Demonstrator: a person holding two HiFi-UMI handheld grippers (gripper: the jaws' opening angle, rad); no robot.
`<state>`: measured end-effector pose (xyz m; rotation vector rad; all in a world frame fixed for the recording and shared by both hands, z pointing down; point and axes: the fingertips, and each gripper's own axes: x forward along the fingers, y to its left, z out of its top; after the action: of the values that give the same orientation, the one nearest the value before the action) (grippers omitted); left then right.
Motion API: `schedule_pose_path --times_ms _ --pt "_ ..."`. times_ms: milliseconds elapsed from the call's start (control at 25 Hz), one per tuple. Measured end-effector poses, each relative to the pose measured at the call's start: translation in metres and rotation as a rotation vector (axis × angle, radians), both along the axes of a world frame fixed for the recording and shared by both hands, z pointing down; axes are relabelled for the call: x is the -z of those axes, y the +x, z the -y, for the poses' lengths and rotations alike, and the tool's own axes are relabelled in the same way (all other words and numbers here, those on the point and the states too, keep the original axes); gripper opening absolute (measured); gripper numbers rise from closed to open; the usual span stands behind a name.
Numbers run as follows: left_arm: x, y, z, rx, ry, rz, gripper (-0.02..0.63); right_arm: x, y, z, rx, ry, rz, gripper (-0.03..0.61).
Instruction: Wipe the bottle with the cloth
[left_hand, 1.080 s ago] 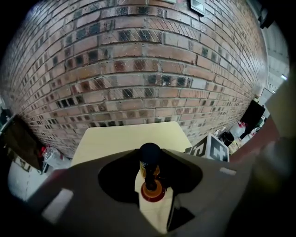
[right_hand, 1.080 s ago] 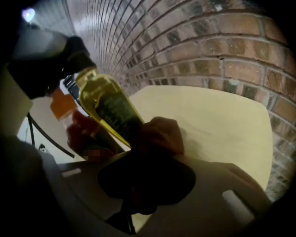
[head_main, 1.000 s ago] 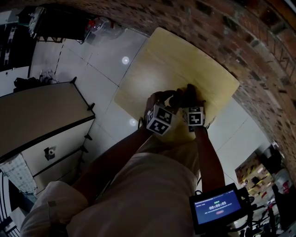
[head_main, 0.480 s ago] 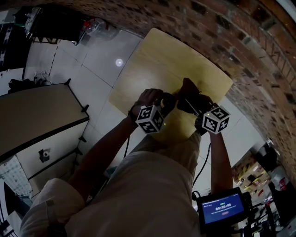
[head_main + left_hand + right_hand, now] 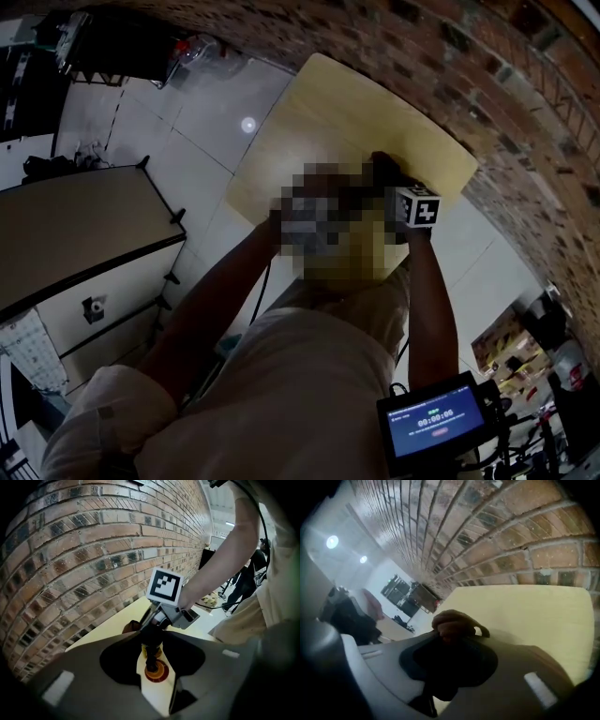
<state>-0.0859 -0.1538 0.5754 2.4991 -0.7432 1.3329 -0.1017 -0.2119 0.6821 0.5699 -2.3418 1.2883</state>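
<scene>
A dark bottle (image 5: 152, 649) with a yellow label and an orange cap points back at the camera in the left gripper view. My left gripper (image 5: 152, 638) is shut on it, one jaw on each side, above the pale wooden table (image 5: 110, 620). In the right gripper view my right gripper (image 5: 454, 637) is shut on a bunched dark brown cloth (image 5: 452, 623). It presses the cloth onto the bottle's far end, and its marker cube (image 5: 164, 584) shows above. In the head view a mosaic patch hides the left gripper; the right cube (image 5: 419, 206) shows beside it.
A brick wall (image 5: 450, 56) runs along the table's far side. A grey cabinet (image 5: 84, 234) stands on the tiled floor at the left. A tablet screen (image 5: 436, 422) sits at the lower right. The person's arms and lap fill the near side.
In the head view the right gripper swung out to the right, then moved back in and farther up the table. The left hand stayed near the table's middle.
</scene>
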Motion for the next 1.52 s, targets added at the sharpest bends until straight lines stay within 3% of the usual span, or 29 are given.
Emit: schedule_pose_path --times_ms 160,240,400,600,720,880,1120,1280,1520 --pt "0.000 -0.010 0.001 0.020 -0.004 0.001 0.161 -0.057 0.009 -0.013 0.096 -0.014 -0.269 0.081" --pt "0.000 -0.012 0.001 0.016 0.003 0.015 0.161 -0.073 0.017 -0.021 0.130 0.008 -0.356 0.081" --pt "-0.001 -0.013 0.000 0.011 0.028 0.057 0.166 -0.065 0.036 -0.027 -0.009 -0.063 -0.283 0.083" --pt "0.004 -0.018 0.009 0.101 0.041 0.070 0.194 -0.044 0.073 -0.036 -0.220 -0.130 -0.155 0.084" --pt "0.016 -0.024 0.015 0.280 0.021 0.002 0.221 -0.037 0.091 -0.052 -0.236 -0.132 -0.137 0.084" --pt "0.017 -0.040 0.008 0.602 -0.113 -0.083 0.259 -0.034 0.102 -0.065 -0.240 -0.133 -0.146 0.084" --pt "0.009 -0.039 0.001 0.848 -0.220 -0.115 0.257 -0.012 0.099 -0.060 -0.220 -0.098 -0.116 0.084" --pt "-0.005 -0.046 -0.002 0.890 -0.245 -0.029 0.184 0.010 0.098 -0.049 -0.204 -0.047 -0.086 0.086" --pt "-0.002 -0.047 -0.012 0.849 -0.213 0.017 0.226 0.021 0.124 -0.033 -0.252 -0.022 -0.080 0.086"
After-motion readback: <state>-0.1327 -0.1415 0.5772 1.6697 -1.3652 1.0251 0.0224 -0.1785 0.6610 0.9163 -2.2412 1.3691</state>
